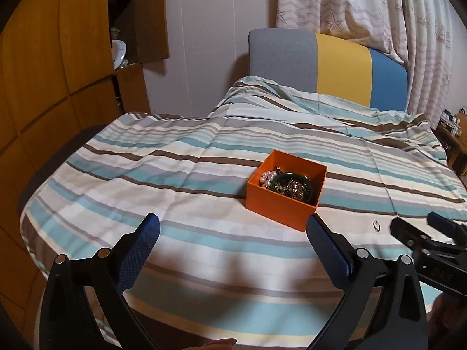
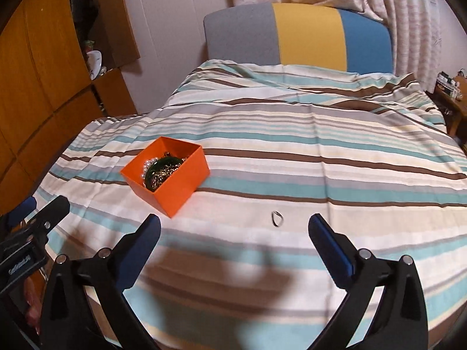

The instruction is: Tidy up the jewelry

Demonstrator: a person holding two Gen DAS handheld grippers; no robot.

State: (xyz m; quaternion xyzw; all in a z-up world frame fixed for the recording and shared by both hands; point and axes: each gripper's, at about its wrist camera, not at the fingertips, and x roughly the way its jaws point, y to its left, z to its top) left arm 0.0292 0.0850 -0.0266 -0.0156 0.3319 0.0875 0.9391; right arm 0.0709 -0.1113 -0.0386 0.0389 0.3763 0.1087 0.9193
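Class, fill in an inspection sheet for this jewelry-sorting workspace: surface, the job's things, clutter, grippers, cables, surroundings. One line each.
Surface: striped bedspread, lightly creased, covers the bed.
Job's things: orange box open, holding a pearl strand and a green bangle with gold chains; one small ring lies loose on the cover, apart from the box.
Clutter: nothing seen on the cover.
Grippers: left gripper open, empty; right gripper open, empty, ring lying just ahead between its fingers.
Cables: nothing seen.
Surroundings: grey, yellow and blue headboard, patterned curtain, wooden wardrobe, cluttered side table.
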